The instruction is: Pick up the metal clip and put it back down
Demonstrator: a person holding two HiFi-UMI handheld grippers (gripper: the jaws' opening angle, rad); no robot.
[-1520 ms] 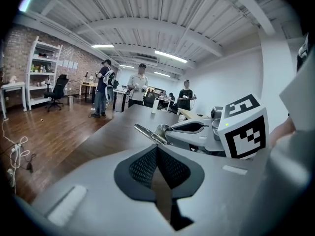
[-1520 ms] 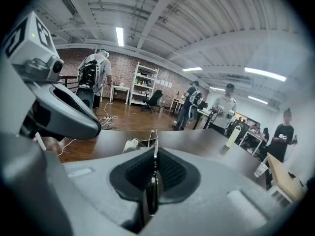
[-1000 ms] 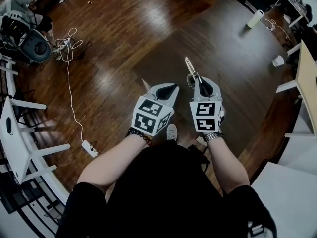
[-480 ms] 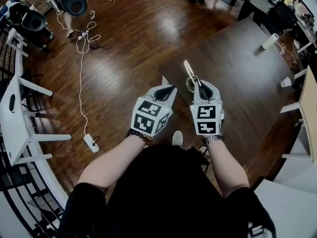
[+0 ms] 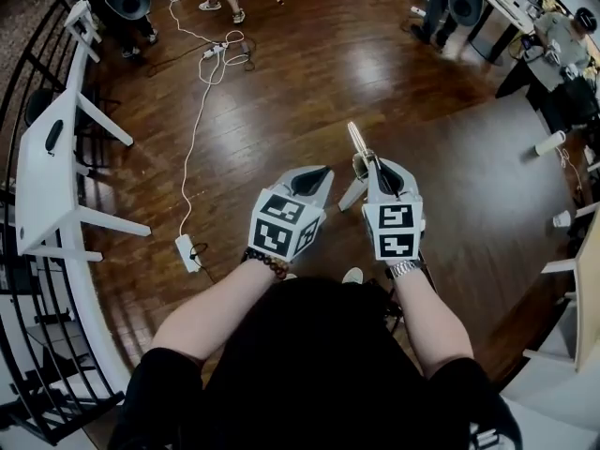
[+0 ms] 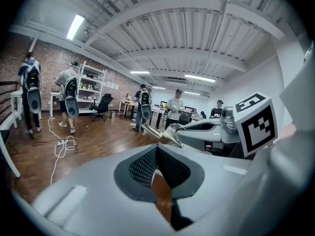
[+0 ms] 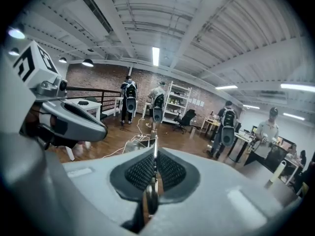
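Note:
The metal clip (image 5: 357, 142) is a thin shiny strip that sticks out forward from my right gripper (image 5: 372, 163), which is shut on it in mid-air above the wooden floor. The right gripper view shows the clip (image 7: 155, 157) edge-on between the dark pads. My left gripper (image 5: 322, 173) hangs level beside it on the left, shut, with nothing between its pads (image 6: 147, 163). In the left gripper view the clip (image 6: 158, 132) shows at the tip of the right gripper (image 6: 173, 136). Both grippers are held close in front of the person's body.
A dark table (image 5: 487, 195) lies ahead to the right, with a pale cylinder (image 5: 549, 142) at its far side. White tables (image 5: 47, 172) and a railing stand at the left. A white cable and power strip (image 5: 187, 251) lie on the floor. Several people (image 7: 129, 104) stand farther off.
Both grippers have swung together with the person's turn, so the dark table has slid from under them to the right. The clip stays gripped in the right gripper.

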